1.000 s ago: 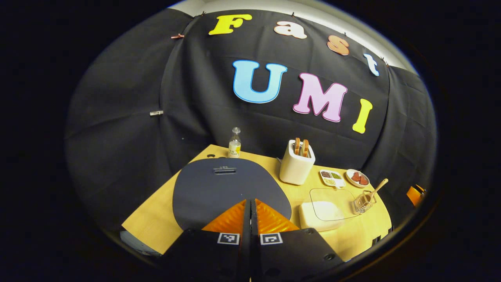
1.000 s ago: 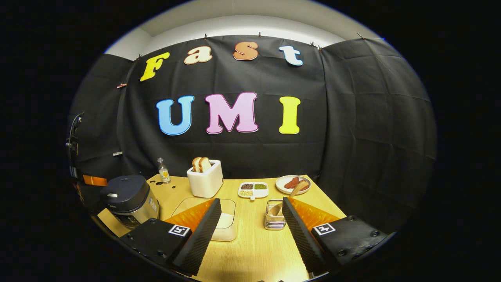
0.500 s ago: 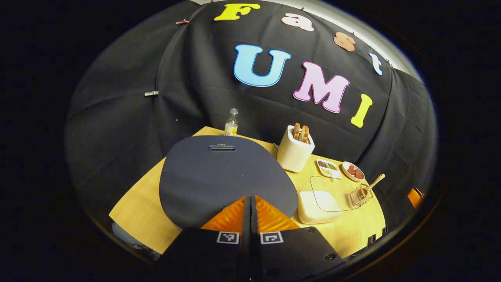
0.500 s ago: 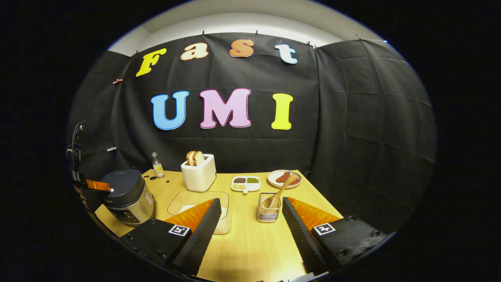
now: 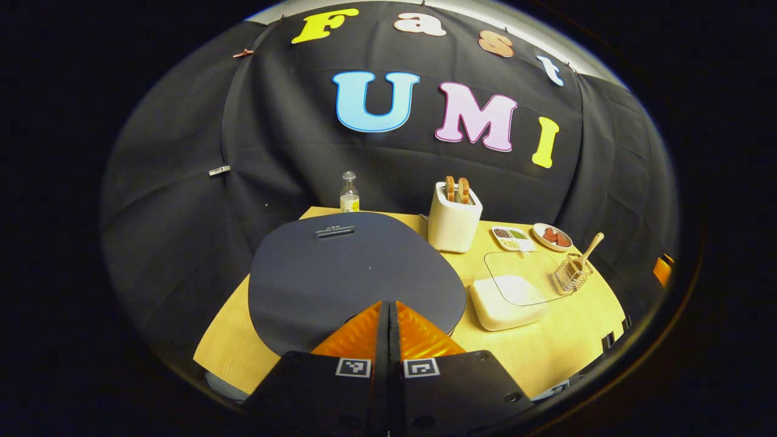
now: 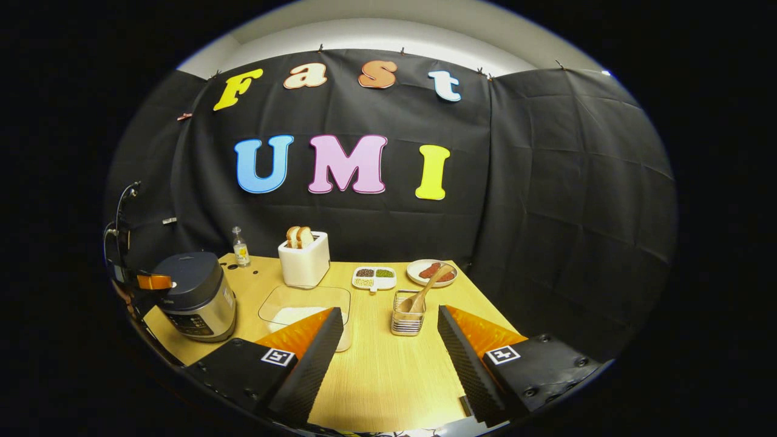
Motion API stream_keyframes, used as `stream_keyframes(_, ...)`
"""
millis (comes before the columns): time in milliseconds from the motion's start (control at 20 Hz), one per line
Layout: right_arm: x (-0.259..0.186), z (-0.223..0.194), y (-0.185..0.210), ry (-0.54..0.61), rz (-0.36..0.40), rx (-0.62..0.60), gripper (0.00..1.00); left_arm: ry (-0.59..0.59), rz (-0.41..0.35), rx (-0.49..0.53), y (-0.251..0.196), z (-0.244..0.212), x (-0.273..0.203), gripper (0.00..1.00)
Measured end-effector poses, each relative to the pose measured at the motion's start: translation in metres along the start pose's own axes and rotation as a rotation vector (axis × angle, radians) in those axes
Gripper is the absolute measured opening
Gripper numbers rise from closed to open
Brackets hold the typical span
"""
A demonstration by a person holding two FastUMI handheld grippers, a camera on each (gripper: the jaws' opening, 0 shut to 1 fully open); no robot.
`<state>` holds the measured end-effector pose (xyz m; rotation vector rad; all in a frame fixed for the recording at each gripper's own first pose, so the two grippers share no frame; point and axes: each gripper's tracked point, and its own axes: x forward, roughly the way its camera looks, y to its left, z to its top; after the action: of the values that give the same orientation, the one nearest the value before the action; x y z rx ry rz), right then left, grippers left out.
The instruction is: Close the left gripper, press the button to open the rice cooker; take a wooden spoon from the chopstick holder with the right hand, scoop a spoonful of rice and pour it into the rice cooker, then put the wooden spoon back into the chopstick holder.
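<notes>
In the left gripper view, the left tool (image 5: 388, 312) sits at the bottom centre of the frame with its two fingers pressed together, nothing between them, their tips over the near edge of the rice cooker (image 5: 355, 273). The cooker's dark lid is down and takes up the lower middle of the frame; whether the tips touch it cannot be told. In the right gripper view the same tool (image 6: 155, 281) shows at the far left, its tip at the front top edge of the rice cooker (image 6: 194, 295), which stands on the left end of the bench (image 6: 388, 376).

The right tool (image 6: 388, 318) rises from the bottom of the right gripper view with its fingers spread wide and nothing between them, above bare bench. Just beyond the gap, in mid frame, stands the wire chopstick holder (image 6: 407, 314) with the wooden spoon (image 6: 425, 289) in it, the handle leaning toward the upper right. Left of the holder lies the clear-lidded rice container (image 6: 303, 309), partly hidden behind the right tool's left finger.

Along the back of the bench, from left to right in the frame, stand a small bottle (image 6: 241, 247), a white toaster (image 6: 304, 262) with two bread slices upright in it, a divided dish (image 6: 374, 277) and a plate (image 6: 430, 272).
</notes>
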<state>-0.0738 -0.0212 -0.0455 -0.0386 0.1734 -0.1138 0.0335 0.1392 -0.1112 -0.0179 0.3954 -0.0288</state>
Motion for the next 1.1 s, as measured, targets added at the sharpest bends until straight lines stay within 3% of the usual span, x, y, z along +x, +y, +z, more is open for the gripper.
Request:
stream_keyframes(200, 0.032, 0.010, -0.014, -0.039, -0.005, 0.042, 0.98, -0.051, 0.074, -0.047, -0.001, 0.017, -0.009, 0.06)
stream_keyframes(500, 0.092, 0.001, -0.033, -0.008, 0.020, 0.130, 0.98, -0.307, 0.317, 0.091, -0.002, 0.123, -0.056, 0.08)
stream_keyframes(650, 0.120, -0.005, -0.047, 0.001, 0.018, 0.169, 0.98, -0.354, 0.326, 0.114, -0.028, 0.145, -0.060, 0.12)
stream_keyframes(800, 0.144, -0.021, -0.061, 0.038, 0.006, 0.173, 0.98, -0.315, 0.285, 0.055, -0.055, 0.127, -0.048, 0.34)
stream_keyframes(1000, 0.180, -0.039, -0.082, 0.088, 0.002, 0.200, 0.98, -0.257, 0.339, 0.015, -0.074, 0.101, -0.038, 0.98)
stream_keyframes(1100, 0.198, -0.044, -0.093, 0.107, -0.005, 0.224, 0.98, -0.230, 0.341, -0.005, -0.086, 0.092, -0.034, 0.97)
